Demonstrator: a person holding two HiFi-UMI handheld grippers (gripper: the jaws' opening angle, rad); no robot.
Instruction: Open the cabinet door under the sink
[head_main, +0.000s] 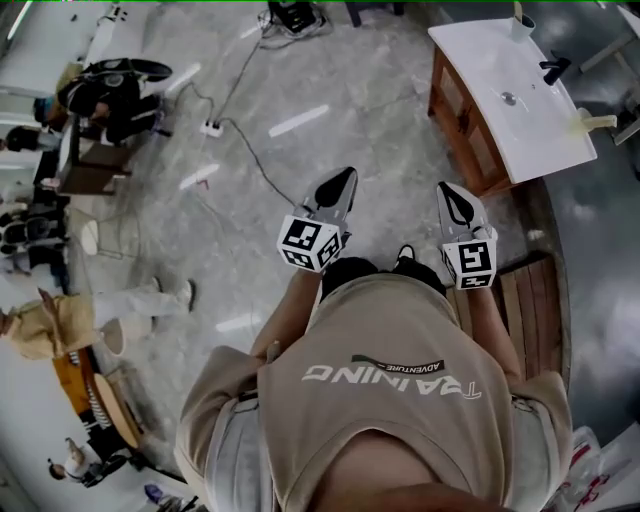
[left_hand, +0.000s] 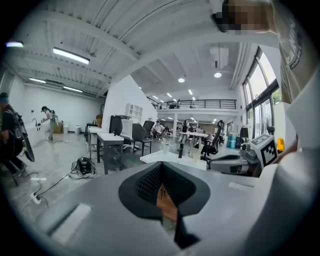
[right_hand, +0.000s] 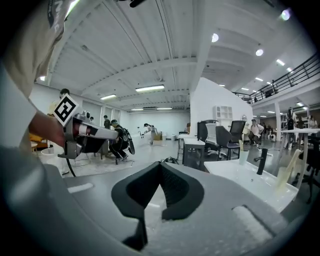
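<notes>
The person stands on the grey floor and holds both grippers forward, side by side and apart from each other. The left gripper has its jaws together, tips meeting, and nothing is clamped between them; in the left gripper view its black pads converge to a point at the far end. The right gripper is in the same condition: jaws together and empty, with the pads touching at the tip. The cabinet stands ahead and to the right, well apart from both grippers, with its wooden front facing the open floor. The cabinet door appears to lie flush with that front. The white sink sits on top of the cabinet, and its near edge projects slightly past the wooden front. A black faucet stands at the far edge of the sink. Between the grippers and the cabinet front lies a stretch of bare floor. A wooden slatted platform lies just to the right of the person, and its far end reaches toward the near corner of the cabinet. On the left, a dark cable runs across the floor from a white power strip toward the left gripper. Other people occupy the far left edge, well apart from the cabinet.
</notes>
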